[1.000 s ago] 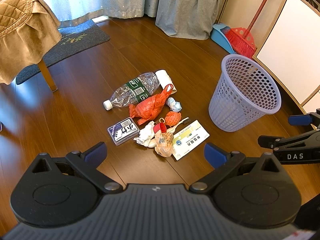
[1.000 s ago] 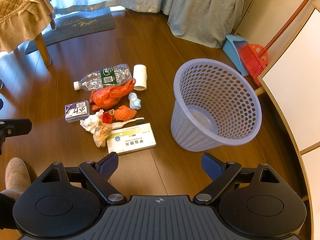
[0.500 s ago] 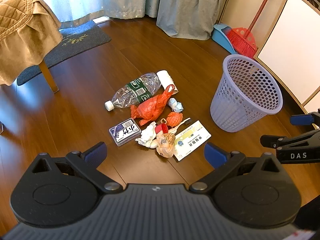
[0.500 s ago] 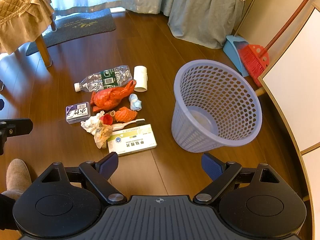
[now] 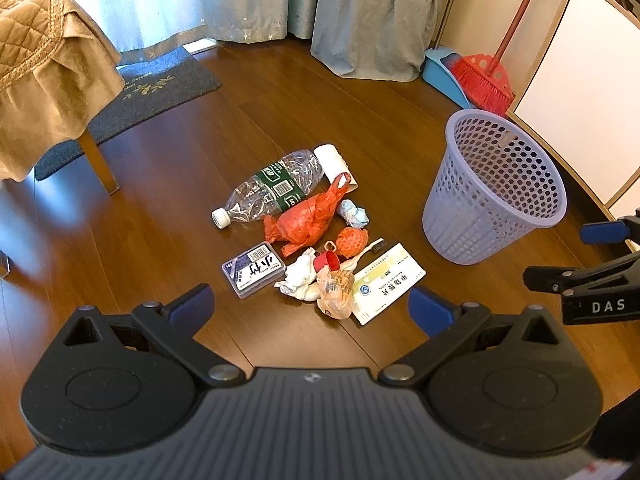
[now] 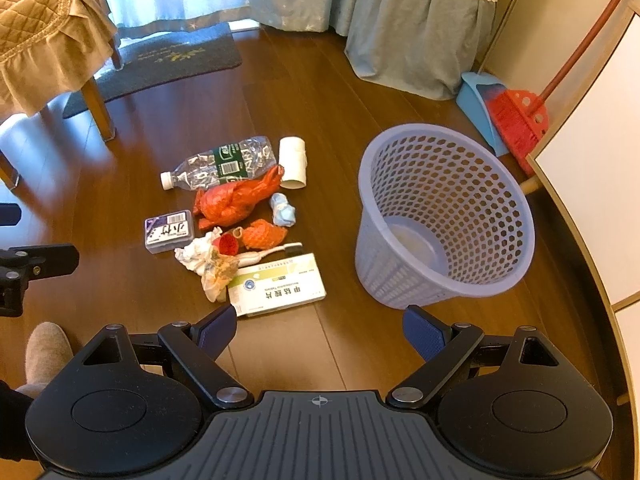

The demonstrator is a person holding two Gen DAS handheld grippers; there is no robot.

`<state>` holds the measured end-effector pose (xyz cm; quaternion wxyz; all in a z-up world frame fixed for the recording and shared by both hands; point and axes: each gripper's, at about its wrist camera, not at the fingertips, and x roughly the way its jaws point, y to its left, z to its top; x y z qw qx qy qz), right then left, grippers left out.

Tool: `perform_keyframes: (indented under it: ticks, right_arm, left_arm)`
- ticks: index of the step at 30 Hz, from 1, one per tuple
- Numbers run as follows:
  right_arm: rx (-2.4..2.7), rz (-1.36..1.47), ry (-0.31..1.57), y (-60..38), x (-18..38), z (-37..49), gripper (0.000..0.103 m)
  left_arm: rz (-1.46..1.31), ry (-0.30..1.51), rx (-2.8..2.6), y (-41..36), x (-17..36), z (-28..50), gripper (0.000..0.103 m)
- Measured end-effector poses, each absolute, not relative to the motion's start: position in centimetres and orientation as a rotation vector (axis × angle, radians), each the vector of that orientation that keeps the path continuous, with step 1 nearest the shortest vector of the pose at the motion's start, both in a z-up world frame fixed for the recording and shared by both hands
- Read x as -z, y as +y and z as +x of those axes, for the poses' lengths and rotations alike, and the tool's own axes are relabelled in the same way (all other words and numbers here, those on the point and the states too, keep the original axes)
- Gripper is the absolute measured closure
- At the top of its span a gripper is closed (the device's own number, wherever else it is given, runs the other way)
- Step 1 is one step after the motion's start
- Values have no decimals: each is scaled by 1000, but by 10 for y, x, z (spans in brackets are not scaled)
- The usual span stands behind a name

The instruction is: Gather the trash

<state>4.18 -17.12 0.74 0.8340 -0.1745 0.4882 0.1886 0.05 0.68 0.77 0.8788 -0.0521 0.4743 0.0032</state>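
Observation:
A pile of trash lies on the wooden floor: a crushed clear bottle (image 5: pixel 276 194) (image 6: pixel 220 162), a red plastic bag (image 5: pixel 308 218) (image 6: pixel 236 200), a cardboard roll (image 5: pixel 334 162) (image 6: pixel 293 162), a small purple box (image 5: pixel 254 268) (image 6: pixel 170 231), crumpled tissue (image 5: pixel 298 276), a white medicine box (image 5: pixel 386 283) (image 6: pixel 278 290). A lilac mesh basket (image 5: pixel 494 188) (image 6: pixel 444 216) stands upright to the right of the pile, empty. My left gripper (image 5: pixel 310 308) hovers open above the pile's near side. My right gripper (image 6: pixel 318 326) is open too, near the medicine box and the basket.
A chair with a tan quilted cover (image 5: pixel 48 92) and a dark mat (image 5: pixel 140 96) sit at the far left. A red broom and blue dustpan (image 5: pixel 476 76) lean by a white panel (image 5: pixel 580 80) on the right. A slippered foot (image 6: pixel 46 350) shows at lower left.
Both views have shifted slightly; the pile and basket sit a little farther right and lower in frame. Nothing has been grasped or moved on the floor.

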Motion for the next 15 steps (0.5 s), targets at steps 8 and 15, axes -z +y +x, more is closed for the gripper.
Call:
perform_keyframes:
  ticks: [8,15]
  right_arm:
    - [-444,-382,1001,-180,-19,50,19]
    - [-551,-473,978,-192,-27,68,29]
  left_arm:
    - [-47,955,-2,14,-19,10,2]
    - [55,900,38,17,-35,32,2]
